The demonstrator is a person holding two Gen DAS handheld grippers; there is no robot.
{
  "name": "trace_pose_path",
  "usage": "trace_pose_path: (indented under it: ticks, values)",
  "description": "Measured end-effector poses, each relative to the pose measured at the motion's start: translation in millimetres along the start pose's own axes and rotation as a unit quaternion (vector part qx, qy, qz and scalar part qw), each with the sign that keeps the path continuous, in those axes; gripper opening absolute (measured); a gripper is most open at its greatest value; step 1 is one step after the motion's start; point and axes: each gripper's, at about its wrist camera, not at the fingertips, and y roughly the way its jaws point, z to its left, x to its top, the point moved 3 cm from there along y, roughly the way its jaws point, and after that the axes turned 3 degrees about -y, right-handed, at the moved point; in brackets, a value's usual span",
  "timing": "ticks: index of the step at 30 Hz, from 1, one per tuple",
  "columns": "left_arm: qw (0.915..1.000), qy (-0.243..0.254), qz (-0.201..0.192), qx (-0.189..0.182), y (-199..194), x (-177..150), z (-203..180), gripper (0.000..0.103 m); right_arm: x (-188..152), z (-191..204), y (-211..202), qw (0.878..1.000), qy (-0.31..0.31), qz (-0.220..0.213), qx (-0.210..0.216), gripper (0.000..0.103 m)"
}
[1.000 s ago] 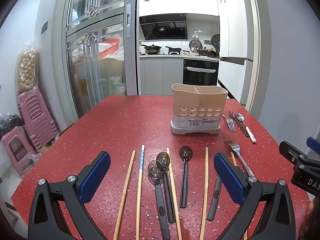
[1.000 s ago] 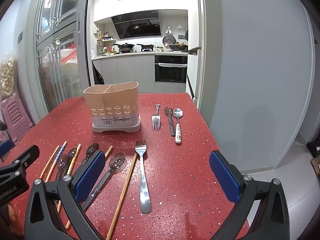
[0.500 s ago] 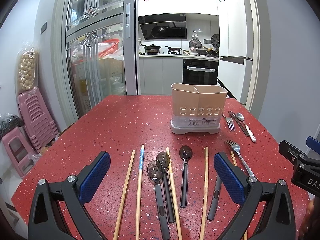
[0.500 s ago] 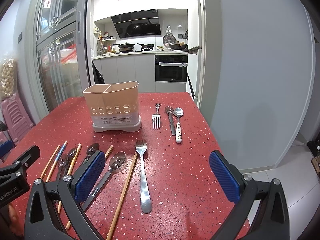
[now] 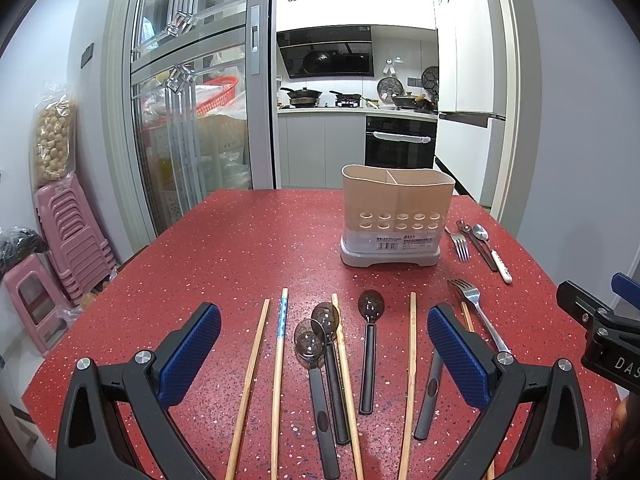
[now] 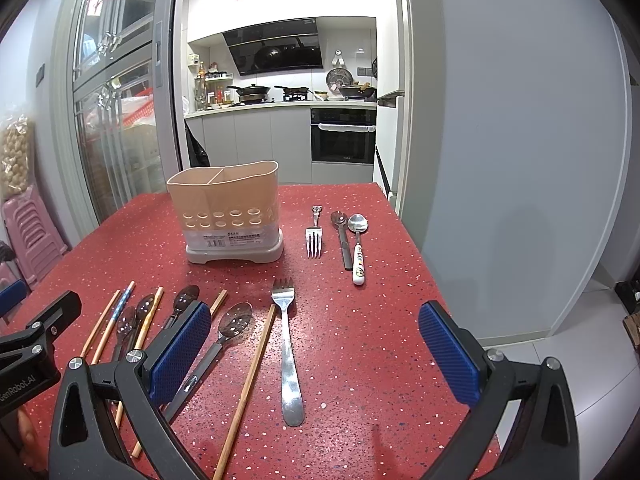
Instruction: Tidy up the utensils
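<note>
A beige two-compartment utensil holder point(image 5: 397, 216) point(image 6: 232, 216) stands empty on the red table point(image 5: 240, 256). Several wooden chopsticks point(image 5: 249, 384) and dark plastic spoons point(image 5: 370, 344) lie in a row below my left gripper point(image 5: 324, 356), which is open and empty. A steel fork point(image 6: 287, 348), a chopstick point(image 6: 250, 380) and a slotted dark spoon point(image 6: 228, 336) lie under my right gripper point(image 6: 314, 356), also open and empty. Further back lie a small fork point(image 6: 314, 236), a dark spoon point(image 6: 342, 240) and a white-handled spoon point(image 6: 357, 248).
The table's right edge point(image 6: 432, 280) drops to a tiled floor beside a grey wall. Pink stools point(image 5: 60, 240) stand left of the table. A glass sliding door and a kitchen lie behind.
</note>
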Motion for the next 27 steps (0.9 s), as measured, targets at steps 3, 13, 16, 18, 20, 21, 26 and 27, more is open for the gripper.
trace_pose_path:
  ticks: [3,13,16,18,20,21,26,27]
  values:
    - [1.0,0.0,0.0,0.0,0.0,0.1,0.0,0.103,-0.4,0.6,-0.1,1.0,0.0,0.0,0.0,0.103]
    - [1.0,0.002,0.009,0.003,4.8,-6.1,0.8,0.103,-3.0,4.2,3.1,1.0,-0.001,0.009,0.005,0.103]
    - [0.9998,0.006,0.017,0.007,9.0,-6.5,4.0,0.103,-2.4,5.4,9.2,1.0,-0.006,0.023,0.016,0.103]
    - [0.9994,0.01,0.032,0.009,14.3,-8.0,9.2,0.103,-2.1,6.2,17.0,0.999,-0.008,0.045,0.029,0.103]
    - [0.9984,0.009,0.055,0.008,22.6,-10.4,19.5,0.103,-3.1,4.7,28.1,0.996,-0.008,0.074,0.042,0.103]
    - [0.9978,0.007,0.065,0.009,26.8,-10.8,24.8,0.103,-3.8,3.7,33.6,0.995,-0.008,0.087,0.046,0.103]
    - [0.9921,-0.011,0.122,0.027,52.0,-17.6,66.5,0.103,-12.8,-3.8,60.8,0.986,-0.003,0.151,0.072,0.103]
    - [0.9904,-0.01,0.133,0.035,57.5,-19.5,74.7,0.103,-13.4,-6.9,65.4,0.984,0.0,0.161,0.076,0.103]
